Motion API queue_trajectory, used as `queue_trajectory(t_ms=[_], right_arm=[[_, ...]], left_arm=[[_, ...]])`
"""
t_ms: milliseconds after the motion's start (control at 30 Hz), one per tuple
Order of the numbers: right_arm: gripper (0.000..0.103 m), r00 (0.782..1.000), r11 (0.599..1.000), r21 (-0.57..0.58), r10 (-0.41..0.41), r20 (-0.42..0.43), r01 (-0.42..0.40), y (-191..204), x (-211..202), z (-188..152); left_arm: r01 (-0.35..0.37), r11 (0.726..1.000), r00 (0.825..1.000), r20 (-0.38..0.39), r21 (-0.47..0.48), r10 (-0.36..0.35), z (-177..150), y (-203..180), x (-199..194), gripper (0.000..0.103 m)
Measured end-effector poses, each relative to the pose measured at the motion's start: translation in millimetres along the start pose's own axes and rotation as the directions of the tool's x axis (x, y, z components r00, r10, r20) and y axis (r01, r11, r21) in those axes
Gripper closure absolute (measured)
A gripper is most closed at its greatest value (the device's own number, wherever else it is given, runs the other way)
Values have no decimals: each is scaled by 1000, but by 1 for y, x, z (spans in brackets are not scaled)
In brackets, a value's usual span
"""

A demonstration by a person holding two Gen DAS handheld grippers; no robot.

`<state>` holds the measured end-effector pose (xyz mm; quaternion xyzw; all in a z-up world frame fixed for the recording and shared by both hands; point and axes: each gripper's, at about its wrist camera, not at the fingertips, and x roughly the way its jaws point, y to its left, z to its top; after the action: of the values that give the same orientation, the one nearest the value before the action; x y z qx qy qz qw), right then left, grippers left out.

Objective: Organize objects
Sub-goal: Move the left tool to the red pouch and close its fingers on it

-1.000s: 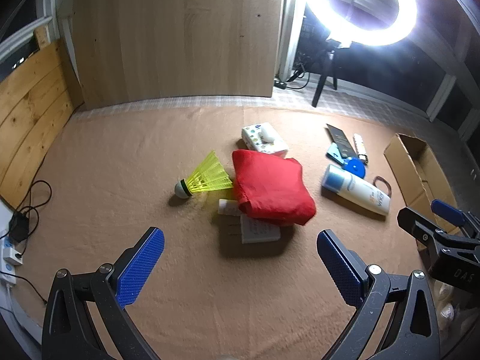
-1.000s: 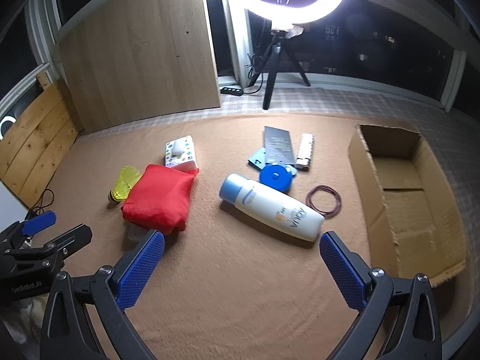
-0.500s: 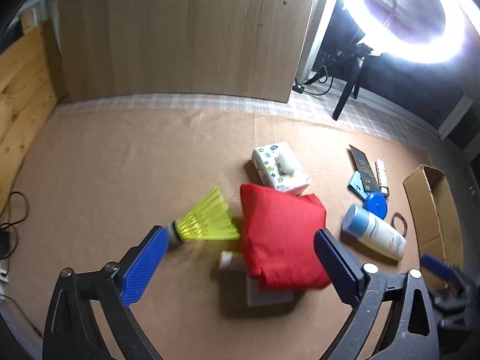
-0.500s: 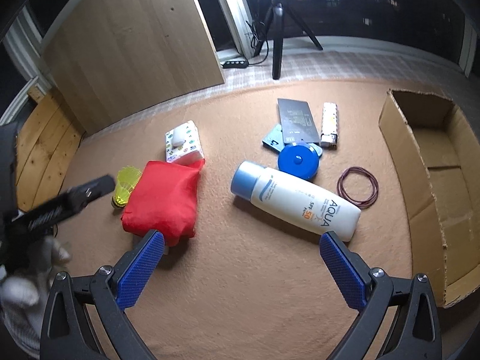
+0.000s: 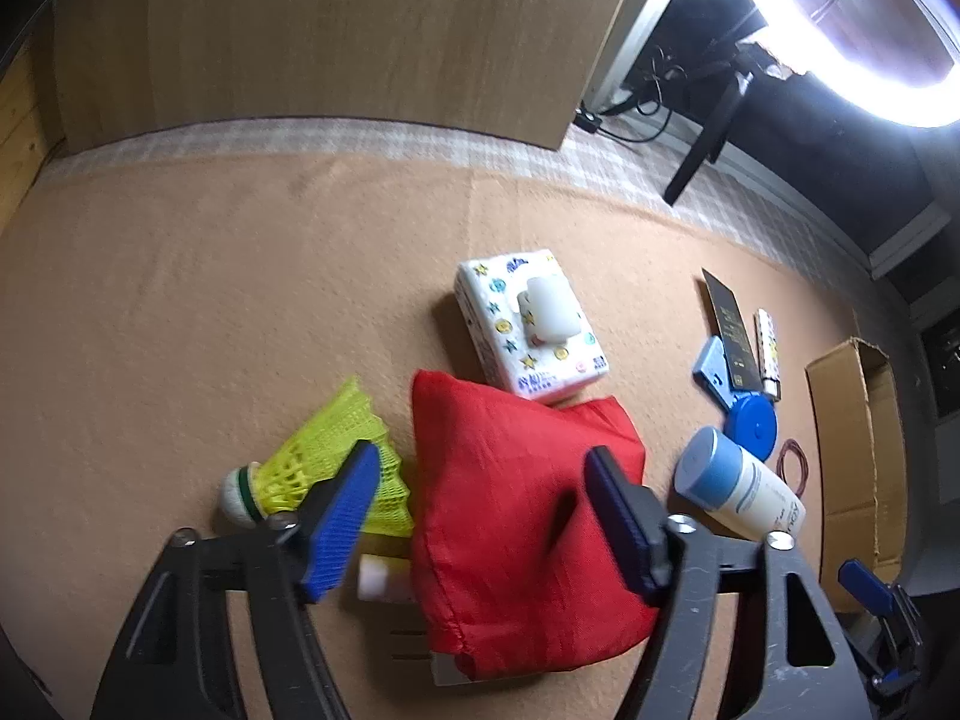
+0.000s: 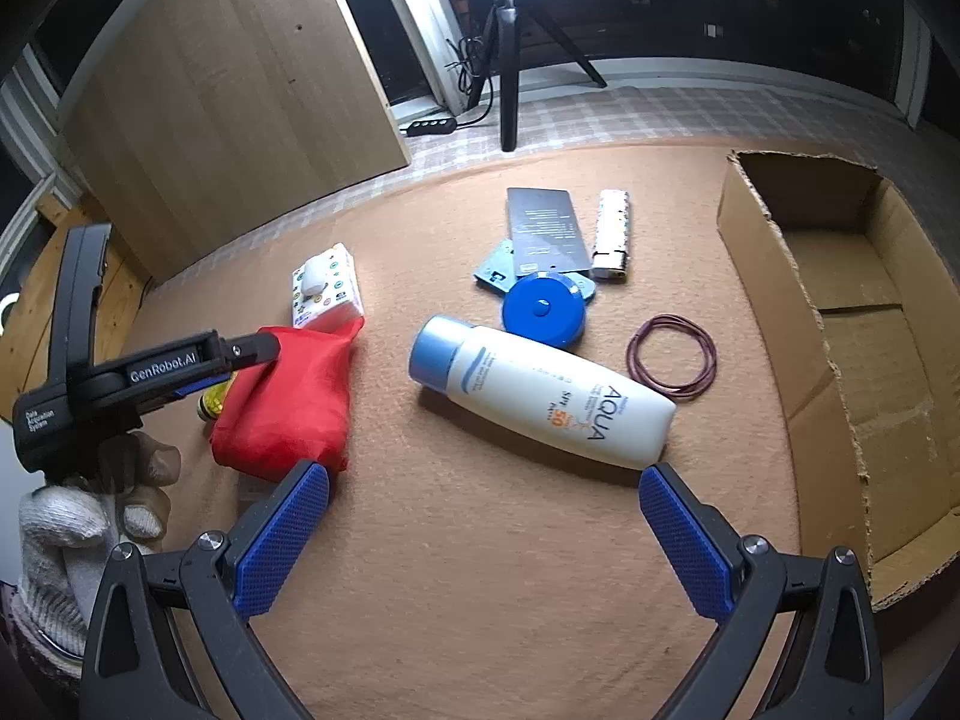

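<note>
A soft red cloth pouch [image 5: 516, 516] lies low and centre in the left wrist view on a tan felt mat [image 5: 210, 312]. The left gripper [image 5: 480, 516] straddles it, jaws closing, ribbed blue pads not yet pressing. A yellow mesh shuttlecock [image 5: 318, 462] touches its left edge. The right gripper [image 6: 480, 534] gapes wide and empty, below a smooth white bottle [image 6: 552, 390]. A cardboard box [image 6: 852, 324] sits far right
</note>
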<state>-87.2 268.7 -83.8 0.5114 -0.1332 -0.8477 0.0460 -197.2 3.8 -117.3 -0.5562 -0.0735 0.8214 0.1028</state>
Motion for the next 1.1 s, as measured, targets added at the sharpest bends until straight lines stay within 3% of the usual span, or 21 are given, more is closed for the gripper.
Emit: queue_trajectory(t_ms=[67,267,933,1000,1100], right_arm=[[0,1000,1000,5,-2,0,2,-3,-1,1],[0,1000,1000,6,0,0,0,-5,-2,0],[0,998,997,47,56,-42,-54,-26,4,-9],[0,997,998,26,66,-49,-65,-22,6,-7],[0,993,995,-21,92,-69,-94,-12,13,-2]], left_arm=[[30,1000,999,-19,1,-30,-2,-2,4,45],[41,999,999,-20,29,-41,-11,-11,3,49],[147,982,988,-55,115,-141,-90,-49,-17,50],[142,982,989,-54,121,-137,-94,-48,-21,49],[130,985,991,-35,113,-127,-98,-42,-28,30]])
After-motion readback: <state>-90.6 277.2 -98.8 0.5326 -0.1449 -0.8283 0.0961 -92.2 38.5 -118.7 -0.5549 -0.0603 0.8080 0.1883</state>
